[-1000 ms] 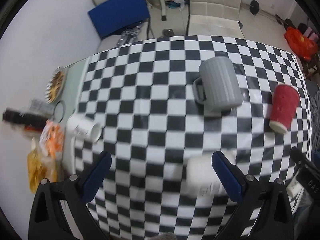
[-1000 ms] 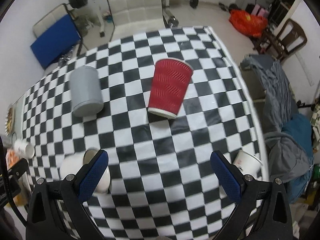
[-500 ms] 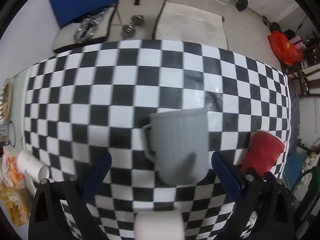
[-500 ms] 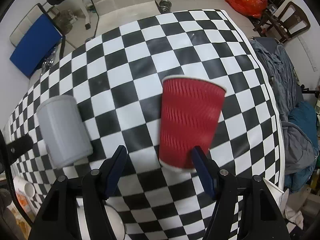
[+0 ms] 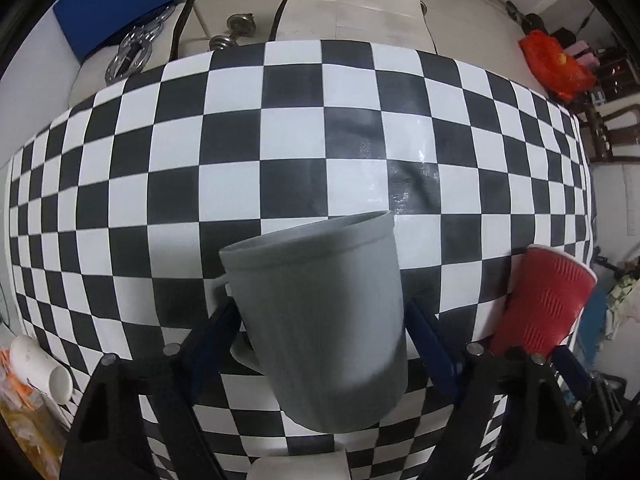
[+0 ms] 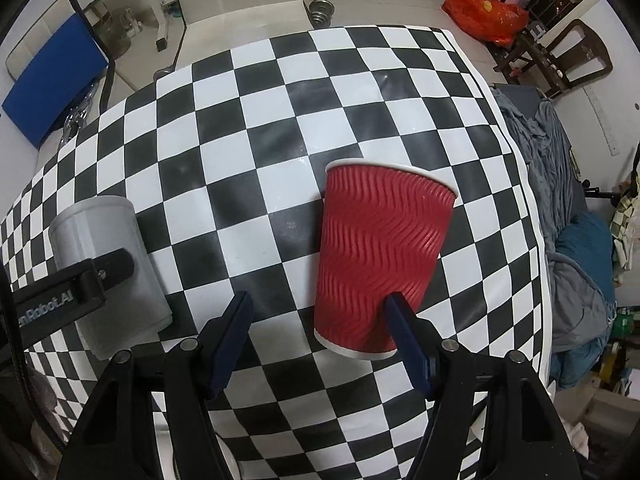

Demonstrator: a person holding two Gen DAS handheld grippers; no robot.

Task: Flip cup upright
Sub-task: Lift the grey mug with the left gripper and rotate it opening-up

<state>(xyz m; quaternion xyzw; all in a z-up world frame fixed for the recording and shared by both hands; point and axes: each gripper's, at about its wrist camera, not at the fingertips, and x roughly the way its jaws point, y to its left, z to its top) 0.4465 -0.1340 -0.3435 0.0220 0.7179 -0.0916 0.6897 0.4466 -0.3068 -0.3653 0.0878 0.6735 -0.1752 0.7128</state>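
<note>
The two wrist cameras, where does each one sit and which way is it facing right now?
Left wrist: sits on the left gripper, looks forward and down at the grey mug between its blue fingers.
Right wrist: sits on the right gripper, looks down at the red cup; its own fingers show.
Shared: both cups, the checkered table.
</note>
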